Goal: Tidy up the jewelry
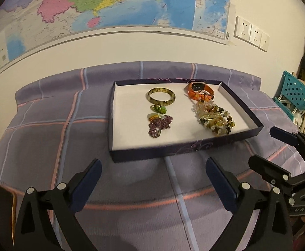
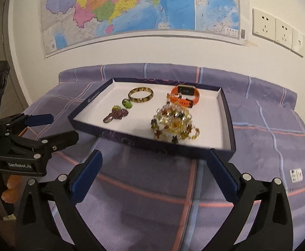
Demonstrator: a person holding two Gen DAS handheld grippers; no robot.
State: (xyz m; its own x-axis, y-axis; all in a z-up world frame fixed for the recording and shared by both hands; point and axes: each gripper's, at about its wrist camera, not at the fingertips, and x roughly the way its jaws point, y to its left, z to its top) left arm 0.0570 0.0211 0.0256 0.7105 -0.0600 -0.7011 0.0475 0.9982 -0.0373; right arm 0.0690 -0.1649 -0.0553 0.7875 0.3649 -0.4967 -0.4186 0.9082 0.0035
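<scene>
All jewelry lies inside the tray (image 1: 242,102): bangle (image 1: 161,96) and watch (image 1: 200,92) at its far wall, beads (image 1: 215,117) nearer. Left gripper (image 1: 153,185) and right gripper (image 2: 154,174) stand before its near wall, fingers wide, holding nothing; sorting looks finished.

We're running two matching black plastic grippers: left gripper (image 1: 153,169) and right gripper (image 2: 153,161), each with angular A-frame arms and dark blue pads (image 2: 85,175) lining the insides of the fingers. Round silver rivets (image 2: 62,177) sit at the linkage pivots. White "GenRobot.AI" lettering (image 2: 19,164) marks the left unit's body, above fingers (image 2: 8,188) wrapped around its black handle.
</scene>
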